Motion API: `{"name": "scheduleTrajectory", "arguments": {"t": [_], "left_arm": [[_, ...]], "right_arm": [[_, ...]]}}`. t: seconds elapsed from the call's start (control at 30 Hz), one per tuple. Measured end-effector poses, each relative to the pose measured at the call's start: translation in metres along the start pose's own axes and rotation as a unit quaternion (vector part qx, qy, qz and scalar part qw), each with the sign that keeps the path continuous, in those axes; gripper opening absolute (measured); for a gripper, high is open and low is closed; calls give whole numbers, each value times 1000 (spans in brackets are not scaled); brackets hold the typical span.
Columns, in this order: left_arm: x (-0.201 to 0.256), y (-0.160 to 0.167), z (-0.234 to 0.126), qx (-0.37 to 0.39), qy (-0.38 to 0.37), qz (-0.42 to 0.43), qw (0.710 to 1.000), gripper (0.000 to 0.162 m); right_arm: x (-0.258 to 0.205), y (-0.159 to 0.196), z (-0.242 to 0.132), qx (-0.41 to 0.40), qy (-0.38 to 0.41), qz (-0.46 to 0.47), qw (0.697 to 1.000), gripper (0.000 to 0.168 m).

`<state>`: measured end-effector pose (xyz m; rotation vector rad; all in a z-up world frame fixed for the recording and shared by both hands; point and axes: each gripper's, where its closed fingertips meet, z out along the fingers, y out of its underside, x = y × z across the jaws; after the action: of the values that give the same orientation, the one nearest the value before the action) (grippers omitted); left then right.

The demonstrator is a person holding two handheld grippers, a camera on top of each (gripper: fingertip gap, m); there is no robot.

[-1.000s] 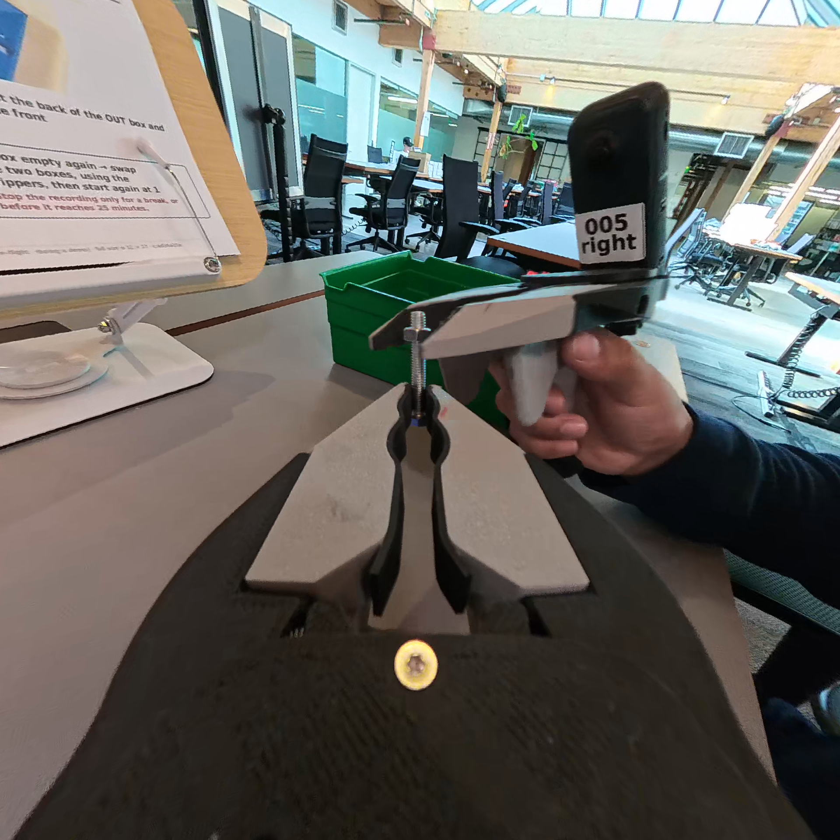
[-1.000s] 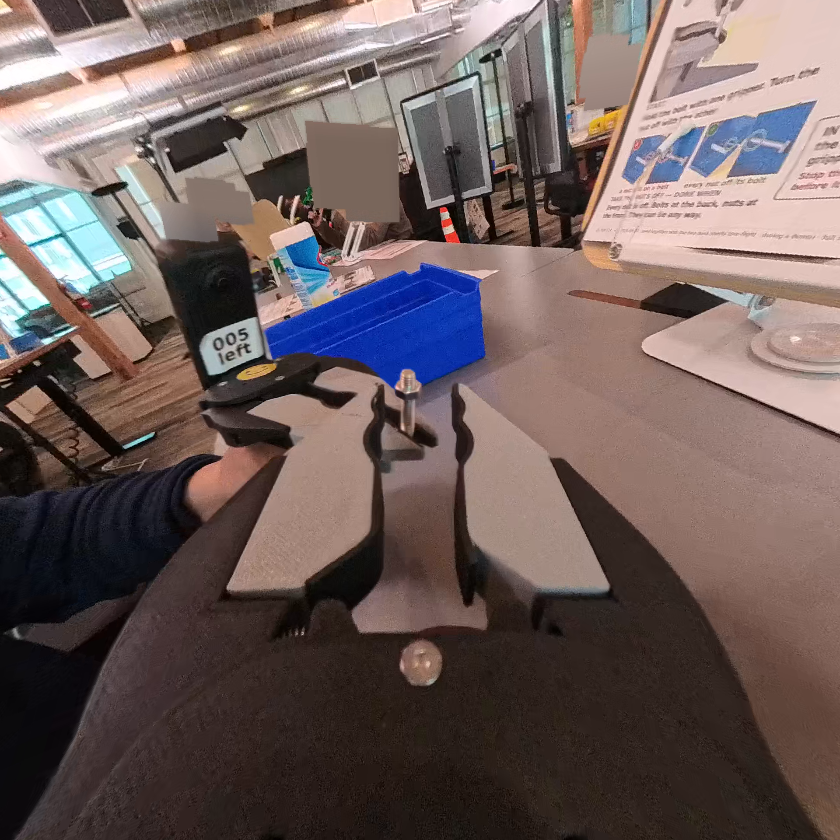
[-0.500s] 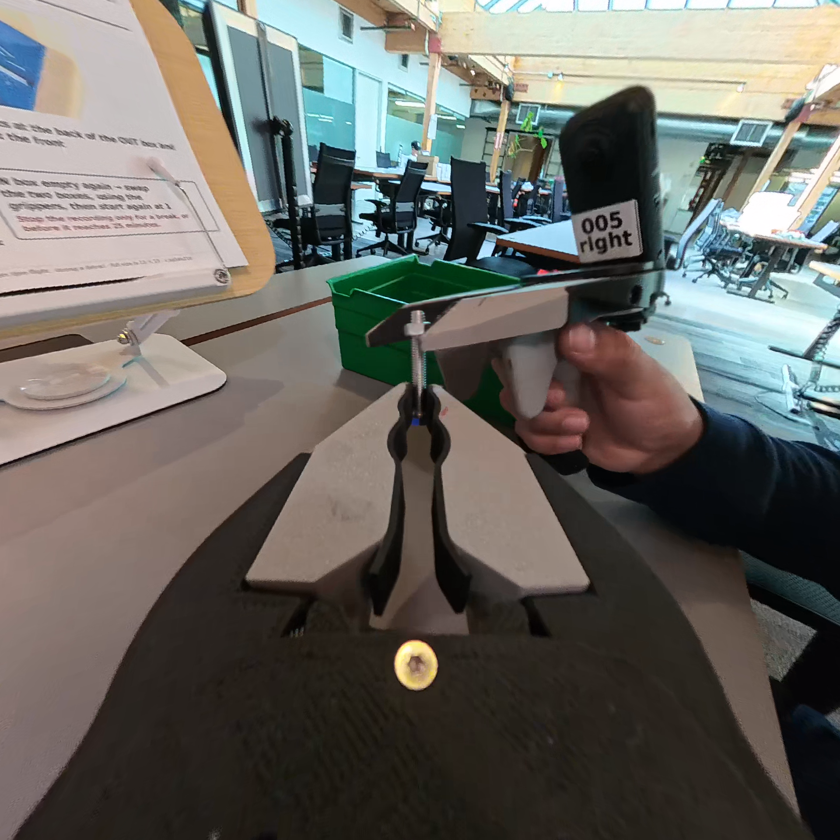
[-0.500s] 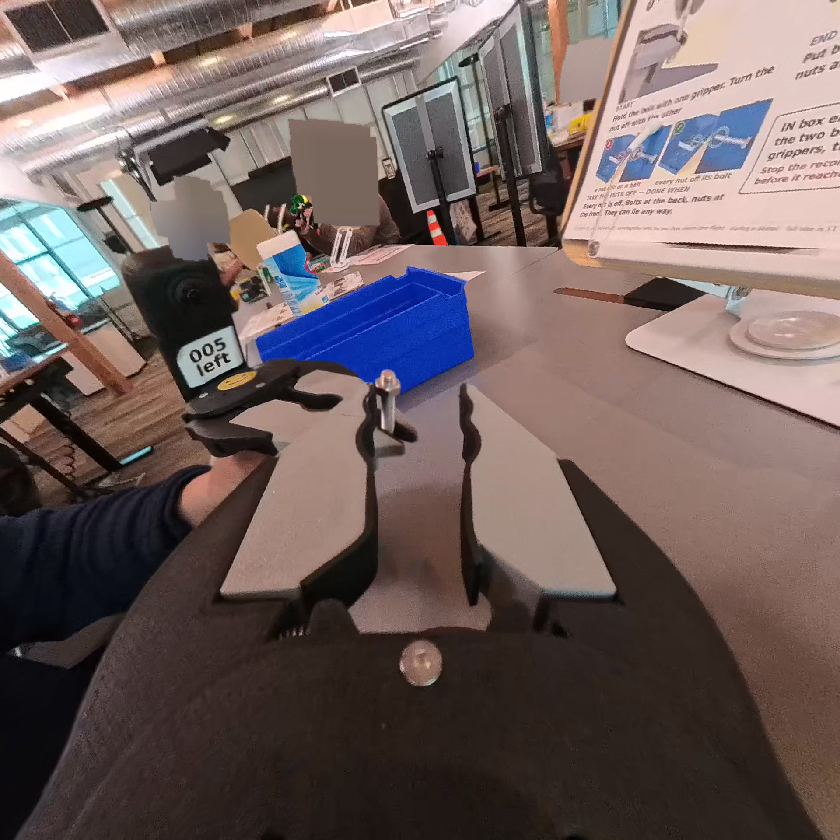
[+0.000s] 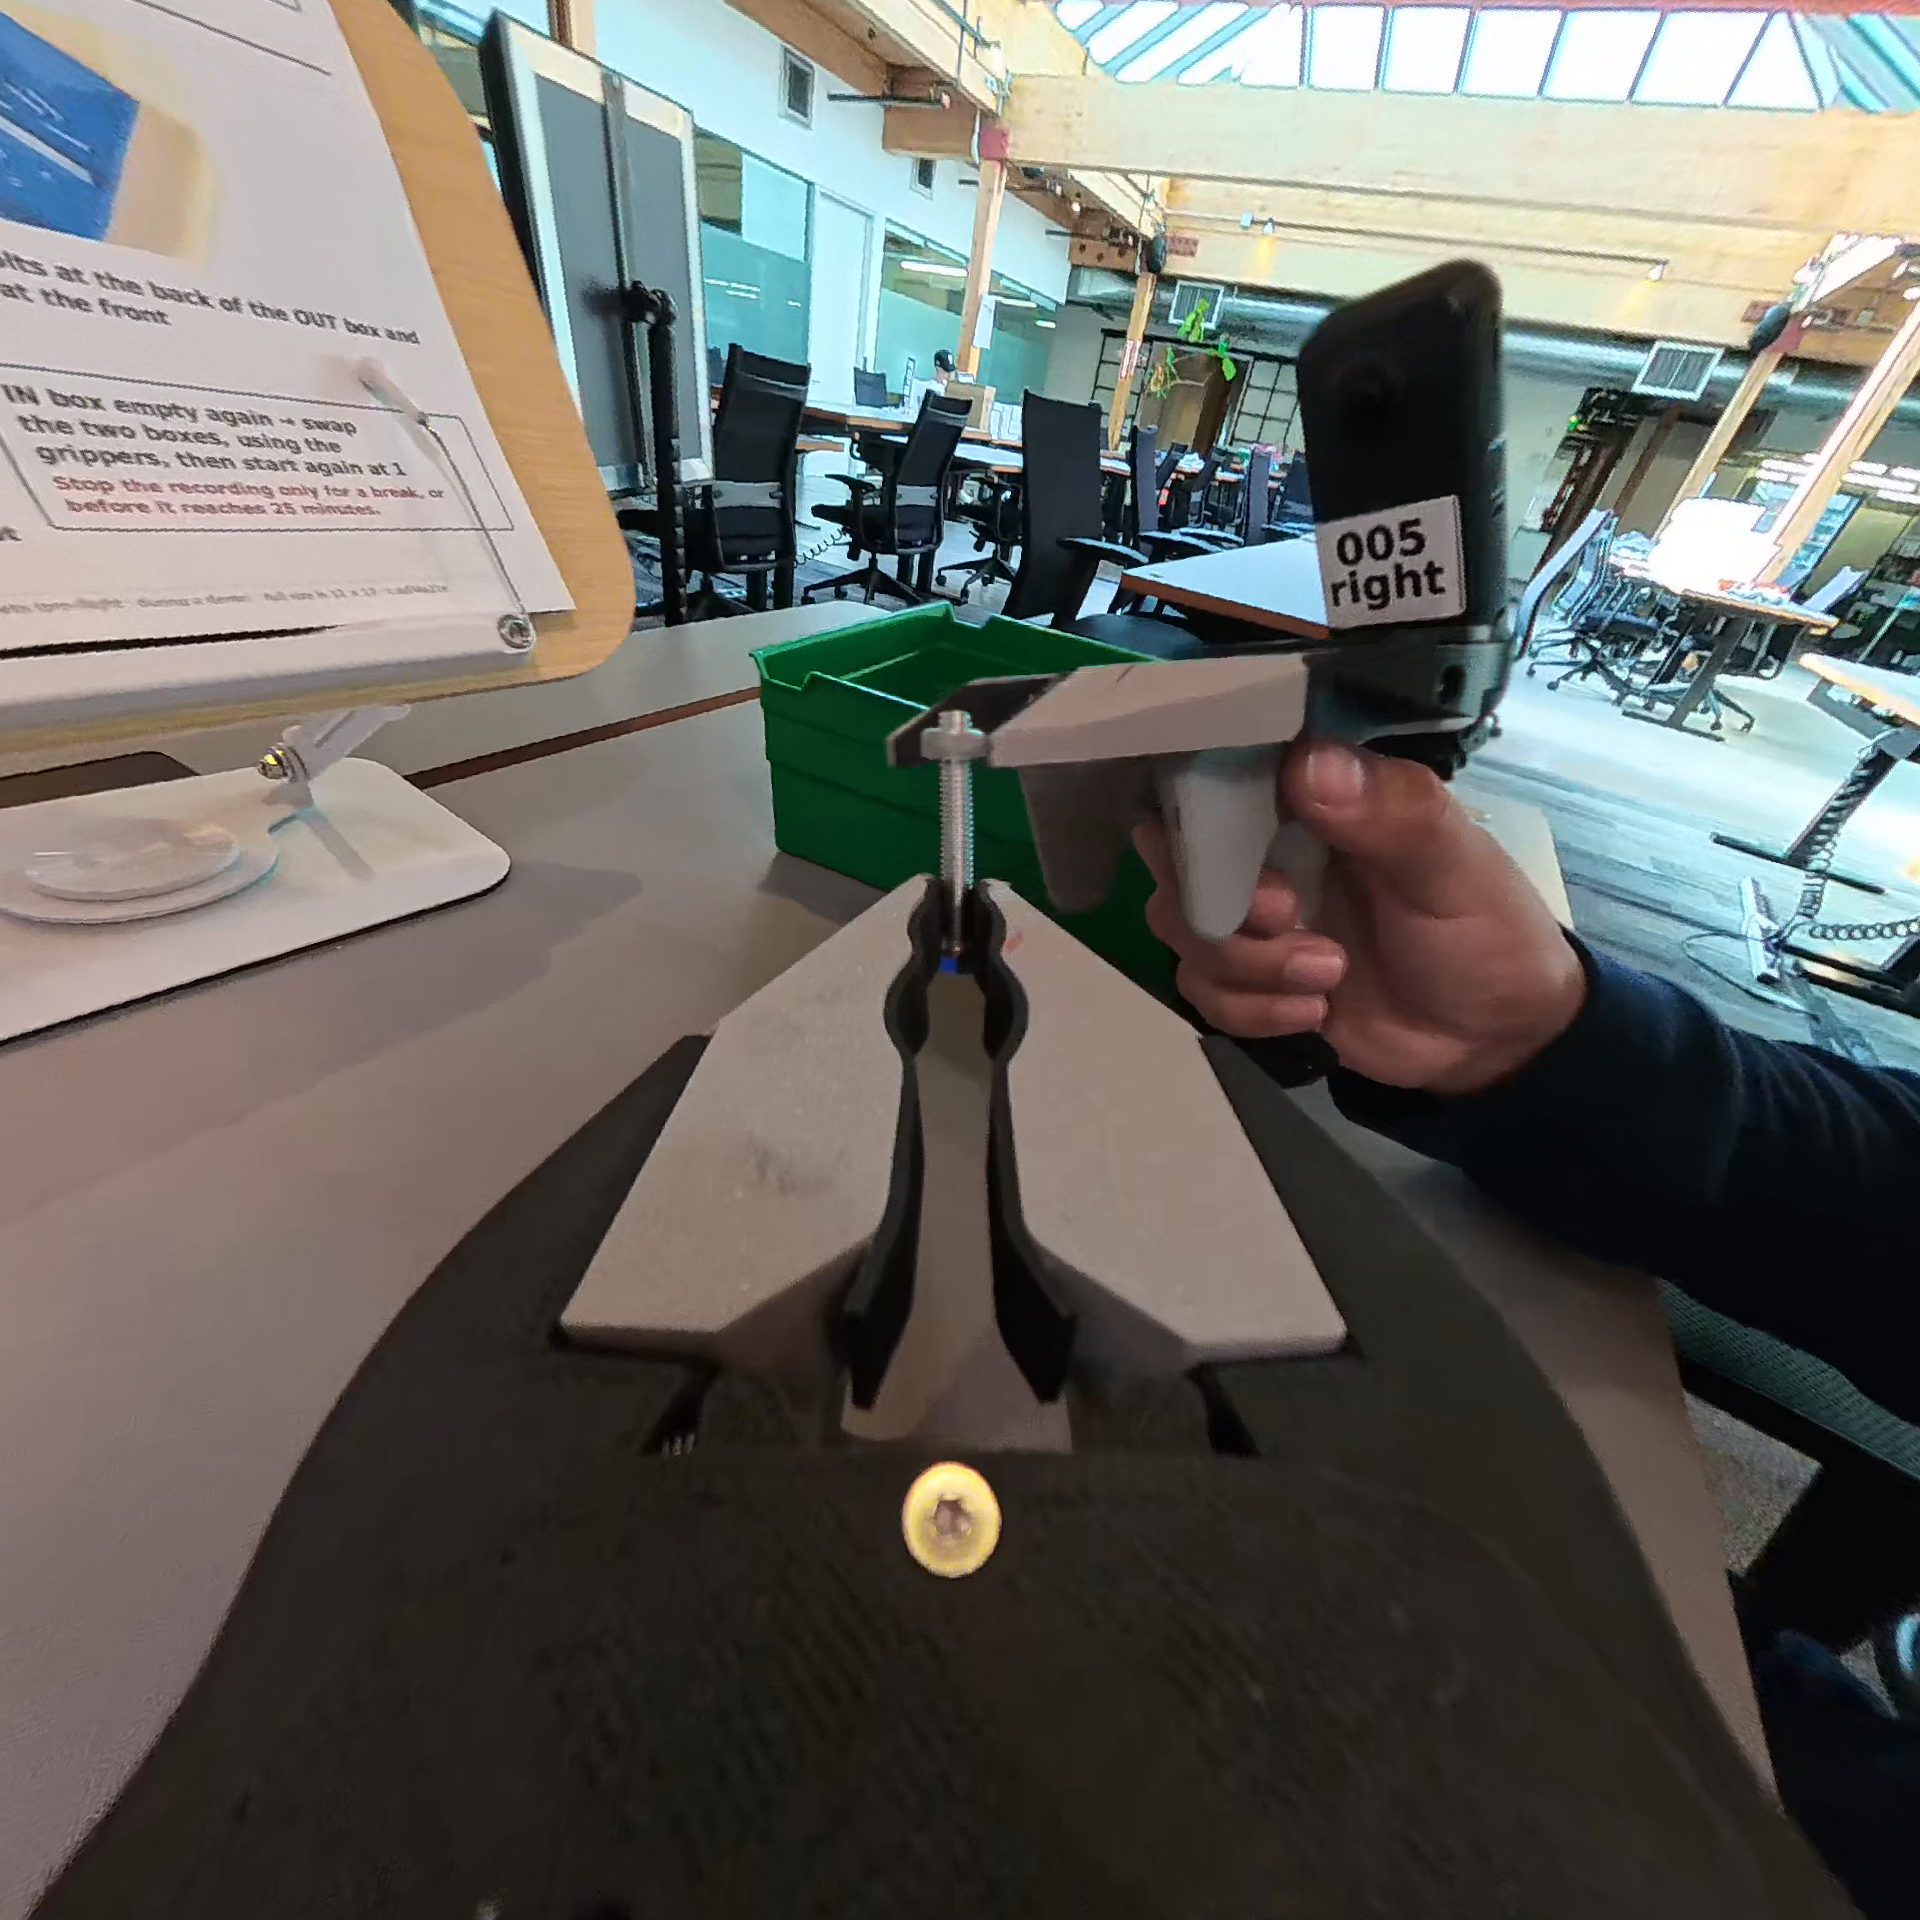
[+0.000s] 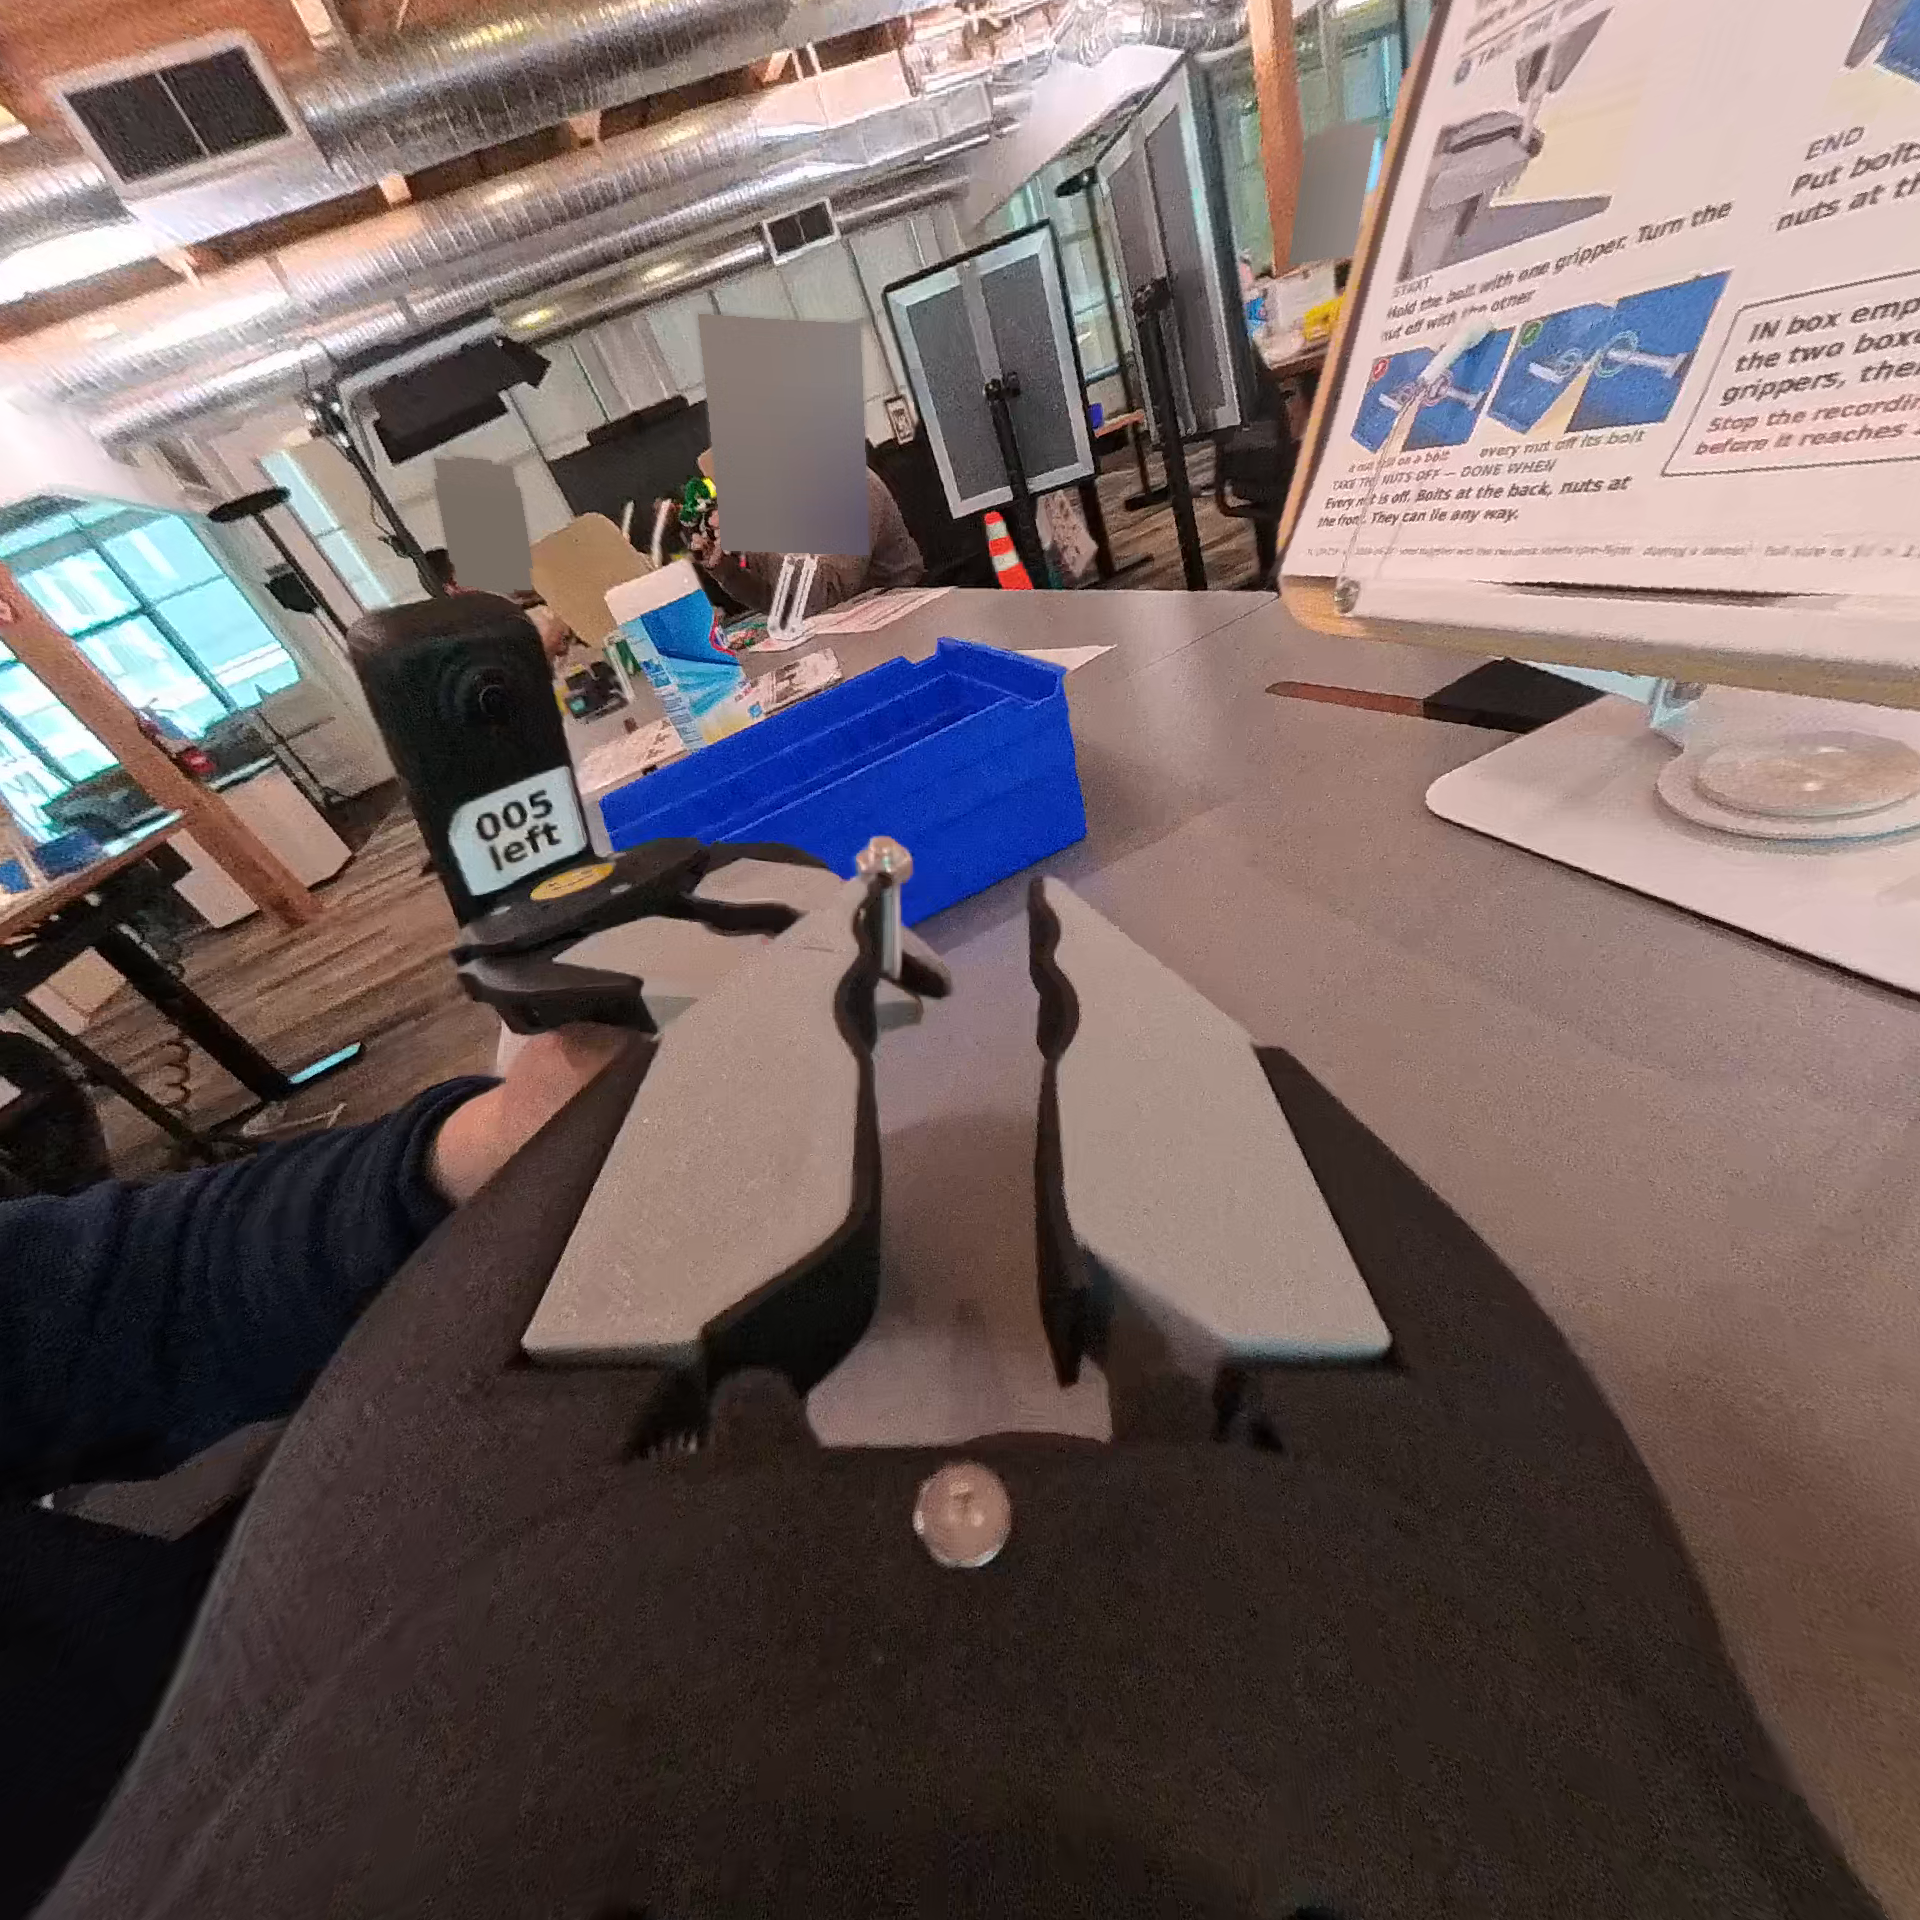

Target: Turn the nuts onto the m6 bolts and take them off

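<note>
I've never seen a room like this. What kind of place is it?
Probably a big open-plan office or workshop: rows of black office chairs at long desks, shiny air ducts overhead, and a grey table with parts bins.

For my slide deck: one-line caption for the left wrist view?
Left gripper clamps an upright bolt while the open right gripper meets its nut, green bin behind.

open office with black chairs [image 5: 894,488] at long desks [image 5: 1226,582], timber beams [image 5: 1351,135], skylights [image 5: 1558,47] and silver ducts [image 6: 468,94].
</note>
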<state>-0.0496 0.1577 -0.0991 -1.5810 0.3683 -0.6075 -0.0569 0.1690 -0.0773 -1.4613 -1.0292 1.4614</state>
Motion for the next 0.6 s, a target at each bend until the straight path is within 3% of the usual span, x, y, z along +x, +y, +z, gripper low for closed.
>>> {"name": "scheduleTrajectory", "arguments": {"t": [0.13,0.33,0.6], "left_arm": [[-6,-5,-4,10,-4,-12,1000,3],[4,6,4,-10,7,-1,1000,3],[-9,-4,-4,11,-6,-19,1000,3]], "right_arm": [[-2,-12,-7,28,-8,-2,1000,24],[-15,-1,4,7,-24,-20,999,26],[7,-6,-6,12,19,-6,1000,20]]}}
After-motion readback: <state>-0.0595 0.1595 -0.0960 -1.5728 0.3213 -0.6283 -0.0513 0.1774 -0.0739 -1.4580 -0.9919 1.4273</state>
